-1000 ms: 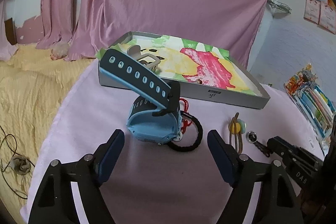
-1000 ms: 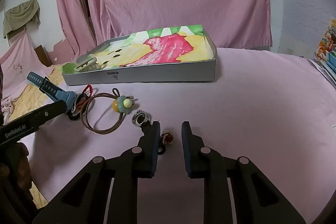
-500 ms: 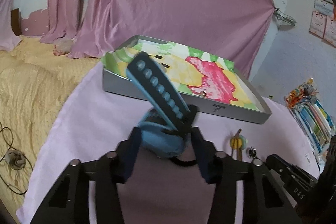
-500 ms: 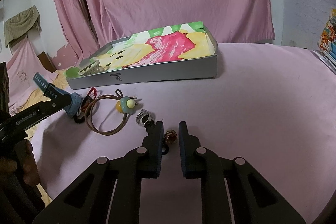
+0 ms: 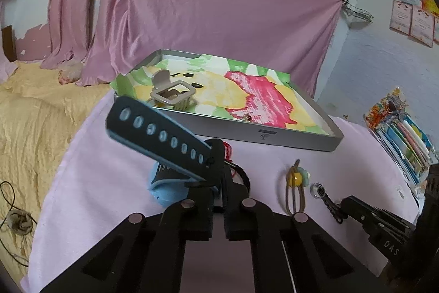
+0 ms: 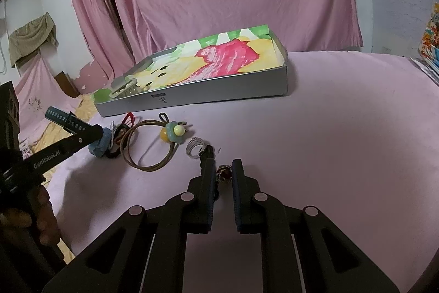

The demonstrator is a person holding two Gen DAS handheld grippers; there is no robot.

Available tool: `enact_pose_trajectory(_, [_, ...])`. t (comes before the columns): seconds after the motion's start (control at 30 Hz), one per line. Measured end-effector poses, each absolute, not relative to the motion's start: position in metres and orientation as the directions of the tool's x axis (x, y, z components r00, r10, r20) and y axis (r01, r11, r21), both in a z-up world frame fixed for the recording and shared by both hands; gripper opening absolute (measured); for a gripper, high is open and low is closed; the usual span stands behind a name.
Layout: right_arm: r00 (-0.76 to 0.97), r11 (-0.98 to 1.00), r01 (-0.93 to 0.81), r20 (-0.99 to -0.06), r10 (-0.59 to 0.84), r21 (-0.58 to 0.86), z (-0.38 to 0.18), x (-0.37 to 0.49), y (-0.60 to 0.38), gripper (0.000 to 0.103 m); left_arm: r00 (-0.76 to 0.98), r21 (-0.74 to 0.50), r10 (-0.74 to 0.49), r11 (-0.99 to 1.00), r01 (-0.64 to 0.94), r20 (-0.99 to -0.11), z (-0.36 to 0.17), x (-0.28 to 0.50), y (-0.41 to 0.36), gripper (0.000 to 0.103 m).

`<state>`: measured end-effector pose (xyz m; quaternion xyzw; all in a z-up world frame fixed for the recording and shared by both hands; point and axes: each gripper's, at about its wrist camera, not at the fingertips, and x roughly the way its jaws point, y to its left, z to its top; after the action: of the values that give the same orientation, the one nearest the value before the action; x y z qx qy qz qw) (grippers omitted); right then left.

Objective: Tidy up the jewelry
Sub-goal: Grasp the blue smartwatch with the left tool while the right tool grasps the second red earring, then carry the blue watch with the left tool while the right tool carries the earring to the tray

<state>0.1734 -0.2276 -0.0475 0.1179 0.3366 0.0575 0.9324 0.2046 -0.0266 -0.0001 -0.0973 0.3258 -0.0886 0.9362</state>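
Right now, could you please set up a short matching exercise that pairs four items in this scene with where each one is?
Items:
1. blue watch
2. beige hair claw
3. red-stone ring
4. silver ring

Places:
A. inside the tray
B. loose on the pink cloth, beside the brown hair tie
C. gripped by the left tool
D. between the fingers of the right tool

Pairs: 1-C, 2-A, 3-D, 4-B
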Motion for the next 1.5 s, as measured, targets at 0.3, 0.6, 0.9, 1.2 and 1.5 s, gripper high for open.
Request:
enact_pose_trajectory(0.3, [0.728,0.96,-0.015,-0.655,0.202,0.279,-0.05,0.187,-0.231,0.011,0.771,-0.244,-0.259,0.96,0.138,-0.582,-0.001,0.195,-0.031,0.005])
enact_pose_trajectory(0.6, [0.736,0.956,-0.017,-0.643,0.211,0.294,-0.051,0.186,-0.231,0.01,0.781,-0.249,-0.268,0.957,0.149,-0.564,0.002,0.192,-0.029,0.004])
enact_pose_trajectory(0.9, [0.772,0.942,-0.07,-0.58,0.259,0.327,-0.037,0.185,-0.232,0.01,0.803,-0.242,-0.269,0.957,0.16,-0.532,0.011,0.188,-0.027,0.004])
enact_pose_trajectory(1.2, [0.802,0.938,-0.116,-0.526,0.283,0.327,-0.019,0.193,-0.233,0.01,0.837,-0.222,-0.267,0.959,0.179,-0.478,0.034,0.192,-0.023,0.004])
enact_pose_trajectory(1.5, [0.828,0.95,-0.158,-0.488,0.276,0.27,0.007,0.219,-0.229,0.01,0.85,-0.224,-0.291,0.952,0.21,-0.439,0.052,0.221,-0.024,0.004])
